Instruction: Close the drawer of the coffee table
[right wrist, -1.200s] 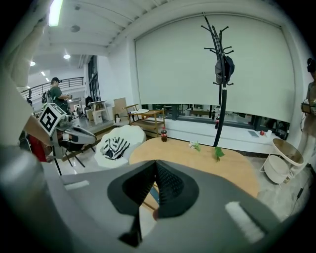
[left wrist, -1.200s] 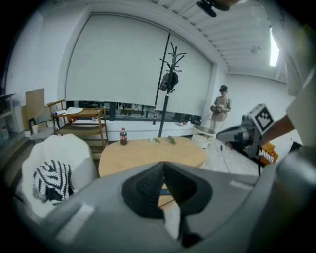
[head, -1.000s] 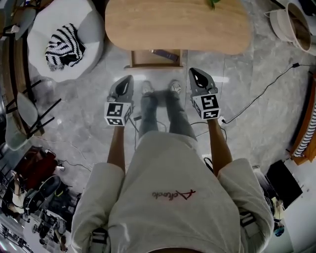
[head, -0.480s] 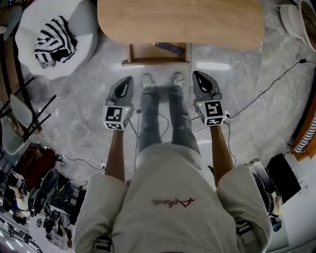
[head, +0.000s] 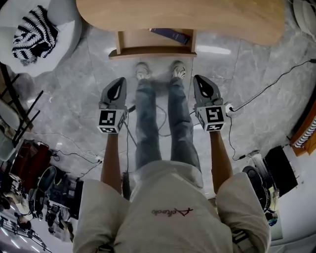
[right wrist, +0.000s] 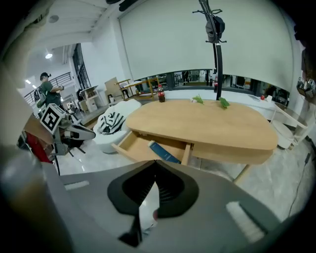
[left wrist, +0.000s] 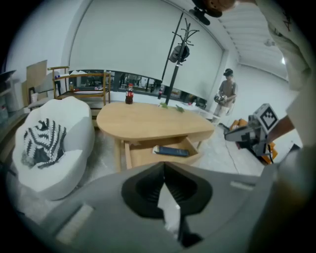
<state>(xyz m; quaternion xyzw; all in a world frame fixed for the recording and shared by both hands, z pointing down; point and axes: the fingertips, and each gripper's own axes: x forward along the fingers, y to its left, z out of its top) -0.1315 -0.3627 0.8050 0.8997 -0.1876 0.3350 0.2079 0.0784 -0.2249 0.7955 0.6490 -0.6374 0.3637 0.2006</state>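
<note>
Quick look from my end at the remote station. Both claws are clenched shut with nothing in them. In the left gripper view the left gripper (left wrist: 164,170) has its jaws pressed tip to tip, and the right gripper (right wrist: 155,165) looks the same in its own view. My guess is that's on purpose: closing a drawer is a shove, not a grab, so a closed nose gives a blunt thing to push with.

The drawer (head: 153,51) hangs pulled out from under the near edge of the coffee table (head: 182,15), on the side facing me. There's a dark blue book (head: 170,34) lying inside it, toward the table's right end. It sits low and flat, so I don't think it would snag on the way in.

From the head view, both claws are on the near side of the table, one on each side of the person's legs, noses aimed at the table and tilted down. The drawer front is ahead of them and roughly between the two, a bit closer to the left one's line. It's well apart from both, with nothing touching. So I'd call this the approach, and the push hasn't started. Either claw could reach the front panel, and I'd aim for its middle so it slides in straight.
</note>
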